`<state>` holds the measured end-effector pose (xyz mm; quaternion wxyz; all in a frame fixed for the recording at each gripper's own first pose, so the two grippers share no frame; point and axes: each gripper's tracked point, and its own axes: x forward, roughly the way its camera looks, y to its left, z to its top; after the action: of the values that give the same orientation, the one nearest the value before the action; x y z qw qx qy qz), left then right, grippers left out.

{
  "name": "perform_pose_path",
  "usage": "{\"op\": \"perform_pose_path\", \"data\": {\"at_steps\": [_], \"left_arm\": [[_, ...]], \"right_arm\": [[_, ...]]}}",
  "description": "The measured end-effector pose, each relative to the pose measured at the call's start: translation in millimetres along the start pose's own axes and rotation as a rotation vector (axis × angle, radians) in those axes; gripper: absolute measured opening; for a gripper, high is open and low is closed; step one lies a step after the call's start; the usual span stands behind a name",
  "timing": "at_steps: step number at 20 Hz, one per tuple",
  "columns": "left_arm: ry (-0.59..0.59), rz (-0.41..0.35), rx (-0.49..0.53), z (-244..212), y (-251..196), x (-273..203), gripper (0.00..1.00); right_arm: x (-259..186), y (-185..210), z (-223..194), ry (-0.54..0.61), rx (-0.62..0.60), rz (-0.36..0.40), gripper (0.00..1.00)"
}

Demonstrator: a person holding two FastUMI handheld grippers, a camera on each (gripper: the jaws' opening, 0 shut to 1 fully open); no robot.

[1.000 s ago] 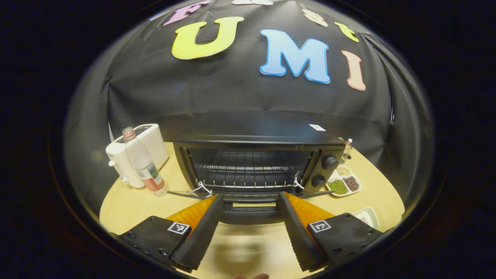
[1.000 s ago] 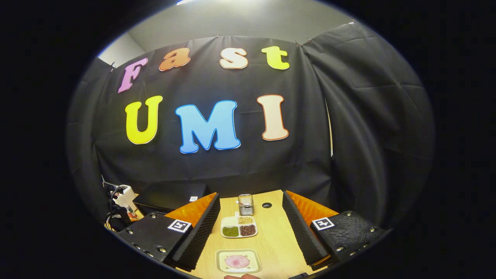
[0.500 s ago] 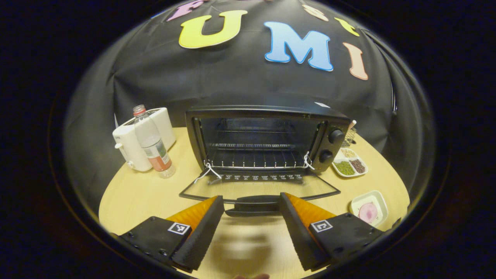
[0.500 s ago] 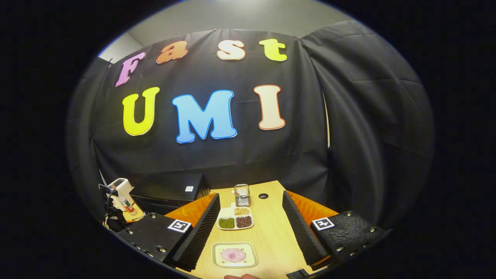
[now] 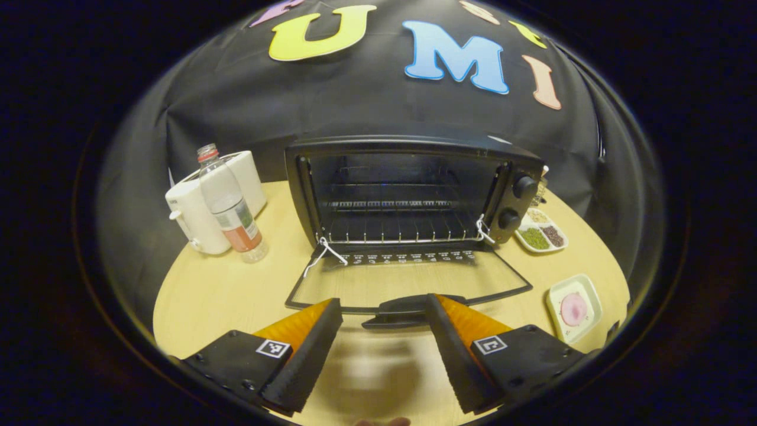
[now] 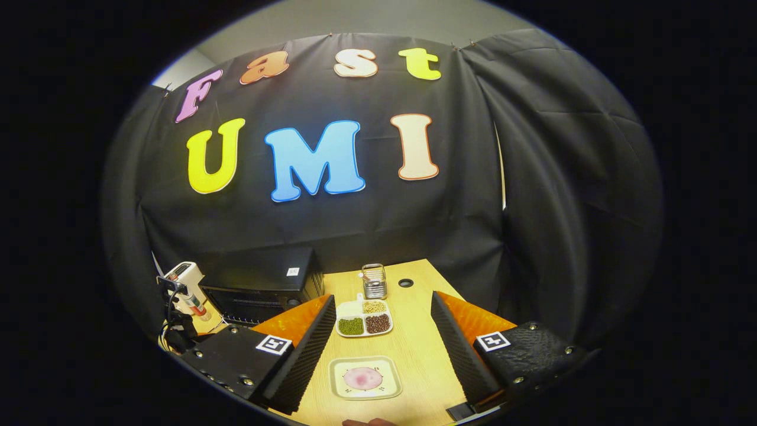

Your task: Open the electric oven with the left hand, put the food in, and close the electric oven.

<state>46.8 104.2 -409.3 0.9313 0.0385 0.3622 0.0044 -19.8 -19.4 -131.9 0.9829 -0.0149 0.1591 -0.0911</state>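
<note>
Left gripper (image 5: 383,310): jaws spread wide, holding nothing. The door handle (image 5: 408,310) sits just ahead, between the fingertips; contact cannot be confirmed.

Oven door (image 5: 408,283): folded fully down, near flat above the table (image 5: 236,290). The electric oven (image 5: 408,189) stands open, its wire rack (image 5: 402,228) bare.

Right gripper (image 6: 378,349): jaws likewise spread and empty, poised above the small square plate (image 6: 365,377) carrying a pink piece of food (image 6: 362,377). The plate rests on the table to the right of the oven, near the front edge.

Beyond it lie a divided dish (image 6: 364,320) of beans and a wire holder (image 6: 374,281). Left of the oven stand a water bottle (image 5: 229,207) and a white appliance (image 5: 204,201).

Assessment: opening appears complete; loading is pending.

Risks: the plate is shallow, so a slanted grasp could tip the food off. A low carry could clip the lowered door. The left gripper near the handle may obstruct the approach.
</note>
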Motion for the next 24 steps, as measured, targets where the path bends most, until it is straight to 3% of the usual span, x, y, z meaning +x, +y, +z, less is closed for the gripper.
{"op": "perform_pose_path", "data": {"at_steps": [2,4,9,10,11,14,19,24], "left_arm": [[-0.033,-0.007,-0.011,10,-2,-7,1.0],[-0.098,-0.007,-0.032,35,-1,-26,0.93],[-0.343,-0.007,-0.071,134,-2,-105,1.0],[-0.39,-0.006,-0.071,151,-2,-124,0.96],[-0.438,-0.003,-0.071,170,-2,-145,0.93],[-0.572,0.012,-0.082,207,2,-206,0.95],[-0.627,0.044,-0.092,212,14,-251,0.99],[-0.577,0.091,-0.14,177,33,-257,1.0]], "right_arm": [[5,1,-11,0.035,-0.013,0.015,0.98],[17,3,-31,0.11,-0.015,0.06,0.98],[59,-2,-118,0.465,0.024,0.252,0.98],[66,-5,-132,0.522,0.06,0.275,0.98],[73,-9,-144,0.58,0.087,0.282,0.98],[96,-16,-191,0.725,0.098,0.283,0.98],[104,-25,-251,0.957,0.085,0.295,0.96],[116,-27,-273,1.031,0.074,0.277,0.93]]}}
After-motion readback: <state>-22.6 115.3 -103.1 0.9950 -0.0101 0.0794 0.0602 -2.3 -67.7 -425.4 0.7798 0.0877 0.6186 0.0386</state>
